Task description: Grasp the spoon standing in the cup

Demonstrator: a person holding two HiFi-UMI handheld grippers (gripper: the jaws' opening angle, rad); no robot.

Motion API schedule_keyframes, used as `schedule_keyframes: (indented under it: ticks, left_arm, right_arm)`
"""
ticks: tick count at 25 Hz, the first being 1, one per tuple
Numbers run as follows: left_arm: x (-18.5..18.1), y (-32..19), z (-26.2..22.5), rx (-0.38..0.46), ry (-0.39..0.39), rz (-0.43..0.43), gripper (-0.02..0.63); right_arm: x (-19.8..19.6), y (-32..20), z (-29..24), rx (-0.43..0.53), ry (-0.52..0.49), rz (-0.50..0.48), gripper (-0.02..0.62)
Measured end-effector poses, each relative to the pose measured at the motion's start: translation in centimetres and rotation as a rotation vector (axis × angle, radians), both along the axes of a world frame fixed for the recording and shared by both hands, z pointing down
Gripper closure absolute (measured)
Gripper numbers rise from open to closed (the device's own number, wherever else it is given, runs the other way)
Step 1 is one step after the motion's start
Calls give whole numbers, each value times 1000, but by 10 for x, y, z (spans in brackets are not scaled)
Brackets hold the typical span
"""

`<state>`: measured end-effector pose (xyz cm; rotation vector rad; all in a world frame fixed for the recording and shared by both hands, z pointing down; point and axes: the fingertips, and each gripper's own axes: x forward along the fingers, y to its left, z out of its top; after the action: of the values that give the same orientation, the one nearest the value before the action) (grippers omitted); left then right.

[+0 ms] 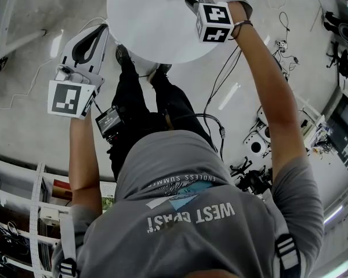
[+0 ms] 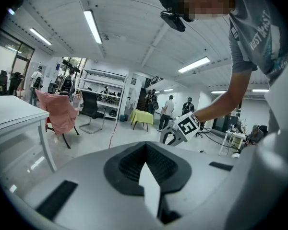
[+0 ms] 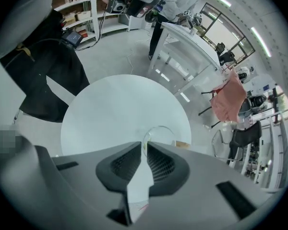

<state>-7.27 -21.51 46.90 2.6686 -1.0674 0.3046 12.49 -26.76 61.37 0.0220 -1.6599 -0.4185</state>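
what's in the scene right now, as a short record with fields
table: round, white
cup: clear glass, on the table, just past the right jaws
spoon: thin pale sliver in the gap between the right jaws; little of it shows
right gripper: over the table, jaws almost together, seemingly on the spoon
left gripper: off to the side of the table, jaws together, empty
task stage: grasp looks made, not certain

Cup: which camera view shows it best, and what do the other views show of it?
The right gripper view: the clear cup stands on the white table just beyond the right gripper. The head view shows at most a faint rim beside that gripper; the left gripper view shows none of it.
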Motion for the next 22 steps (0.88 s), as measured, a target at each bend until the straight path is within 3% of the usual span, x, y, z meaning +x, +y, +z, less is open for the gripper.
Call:
schedule_keyframes:
  ticks: [22]
  left_arm:
    - [2, -3, 0, 4, -2, -3, 604]
  right_arm:
    - [-5, 4, -15, 12, -44, -12, 588]
